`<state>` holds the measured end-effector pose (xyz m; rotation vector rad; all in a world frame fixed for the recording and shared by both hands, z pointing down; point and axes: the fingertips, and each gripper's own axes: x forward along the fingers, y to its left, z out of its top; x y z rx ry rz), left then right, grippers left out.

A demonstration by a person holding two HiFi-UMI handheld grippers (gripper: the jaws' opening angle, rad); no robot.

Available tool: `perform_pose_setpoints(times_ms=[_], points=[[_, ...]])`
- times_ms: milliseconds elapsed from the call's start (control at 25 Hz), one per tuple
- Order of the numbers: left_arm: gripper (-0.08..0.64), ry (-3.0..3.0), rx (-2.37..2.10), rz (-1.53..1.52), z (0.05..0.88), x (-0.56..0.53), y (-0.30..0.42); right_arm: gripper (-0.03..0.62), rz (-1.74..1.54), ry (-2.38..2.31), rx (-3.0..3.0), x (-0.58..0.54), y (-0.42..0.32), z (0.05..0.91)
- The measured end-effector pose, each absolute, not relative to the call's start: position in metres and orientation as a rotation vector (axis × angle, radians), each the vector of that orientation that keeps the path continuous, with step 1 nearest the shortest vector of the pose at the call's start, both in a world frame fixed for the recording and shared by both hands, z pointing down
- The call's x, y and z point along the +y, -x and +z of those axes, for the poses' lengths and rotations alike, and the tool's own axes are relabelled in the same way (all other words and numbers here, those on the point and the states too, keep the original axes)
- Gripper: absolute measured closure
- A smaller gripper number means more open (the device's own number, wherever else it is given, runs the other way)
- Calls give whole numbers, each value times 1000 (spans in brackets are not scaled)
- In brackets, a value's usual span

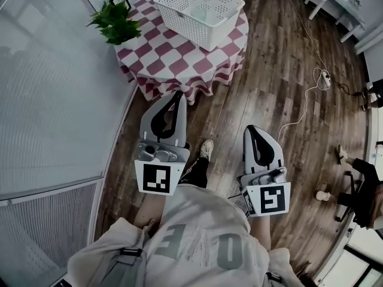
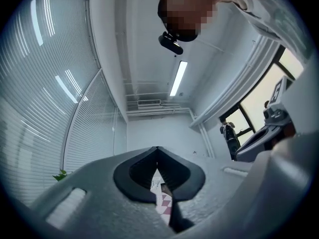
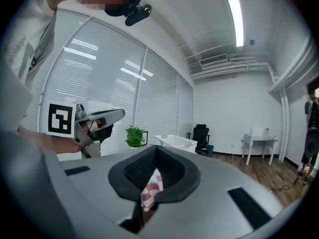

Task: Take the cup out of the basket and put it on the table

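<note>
A white lattice basket [image 1: 210, 33] stands on a round table with a red-and-white checked cloth [image 1: 173, 58], at the top of the head view. Inside it shows a pale green cup [image 1: 198, 14]. My left gripper [image 1: 178, 94] is shut and empty, its tips just short of the table's near edge. My right gripper [image 1: 250, 129] is also shut and empty, held over the wooden floor further from the table. In the right gripper view the basket [image 3: 175, 142] is far ahead beyond the closed jaws [image 3: 156, 147]. The left gripper [image 2: 157, 148] points slightly upward at the room's far wall.
A potted green plant [image 1: 115, 23] stands on the table left of the basket. A glass wall with blinds [image 1: 54, 100] runs along the left. A cable and power strip [image 1: 324, 79] lie on the floor at right. A white desk [image 3: 259, 136] and office chair [image 3: 200, 133] stand far off.
</note>
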<state>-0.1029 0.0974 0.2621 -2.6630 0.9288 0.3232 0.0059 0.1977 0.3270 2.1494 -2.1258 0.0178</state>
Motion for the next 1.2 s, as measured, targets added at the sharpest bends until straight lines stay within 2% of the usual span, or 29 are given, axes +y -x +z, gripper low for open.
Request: perform_pose_setpoints(times_ms=[440, 840, 1200], points=[[554, 2657, 1072, 277, 274, -41, 69, 583, 55, -2051, -2138, 72, -66, 331], [554, 2697, 1073, 200, 292, -90, 30, 583, 114, -2028, -2160, 19, -94, 348], [554, 2635, 1223, 136, 297, -152, -13, 584, 63, -1875, -2373, -84, -139, 344]])
